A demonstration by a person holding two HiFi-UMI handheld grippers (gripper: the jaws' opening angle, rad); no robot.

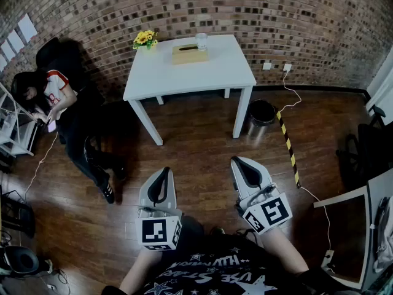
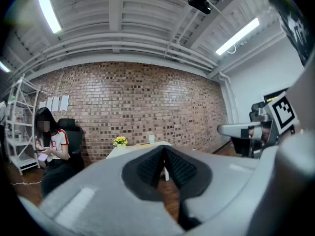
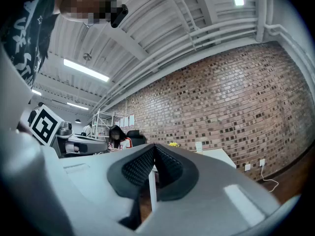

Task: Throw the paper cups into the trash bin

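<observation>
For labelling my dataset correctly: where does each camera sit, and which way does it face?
Head view: on the person's head, looking steeply down at white table and trash bin; shows left hand-held gripper, right hand-held gripper, black shirt.
Left gripper view: on the left one, looking along its shut jaws toward the brick wall.
Right gripper view: on the right one, likewise toward that wall.
Shared: all three show the table and seated person.

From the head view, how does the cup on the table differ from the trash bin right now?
The cup stands on the white table, next to the tissue box. The trash bin stands on the floor, beside one of the table's legs. The cup is pale and the trash bin is dark. The trash bin is clearly wider than the cup. Both stand upright.
</observation>
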